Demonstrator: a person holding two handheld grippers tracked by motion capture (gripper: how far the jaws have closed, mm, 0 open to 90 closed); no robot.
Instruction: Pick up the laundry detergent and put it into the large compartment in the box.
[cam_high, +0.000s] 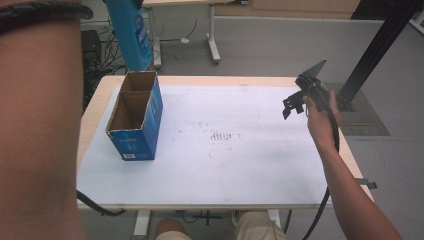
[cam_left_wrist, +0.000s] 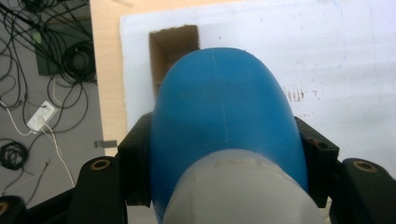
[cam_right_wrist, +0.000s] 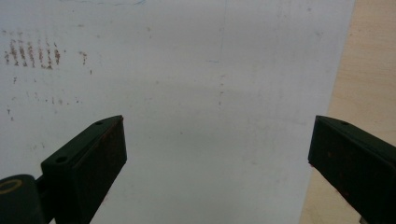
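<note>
- Fingers of the left gripper (cam_left_wrist: 224, 154) clamp the sides of a smooth blue plastic bottle with a pale rounded cap (cam_left_wrist: 224, 121), held high above the far end of the open-topped blue cardboard box with a brown interior (cam_high: 136, 116).
- Right gripper (cam_right_wrist: 217, 163) hovers with jaws spread wide and nothing between them, over the white sheet covering the wooden table (cam_high: 240, 145).
- Judged step: lowering the bottle into a box compartment. Centre it over the opening first, keep it upright, descend slowly.
- Glossy curved plastic may slip; thin box walls could buckle or shift if nudged.
- Rusty smudges mark the matte sheet.
</note>
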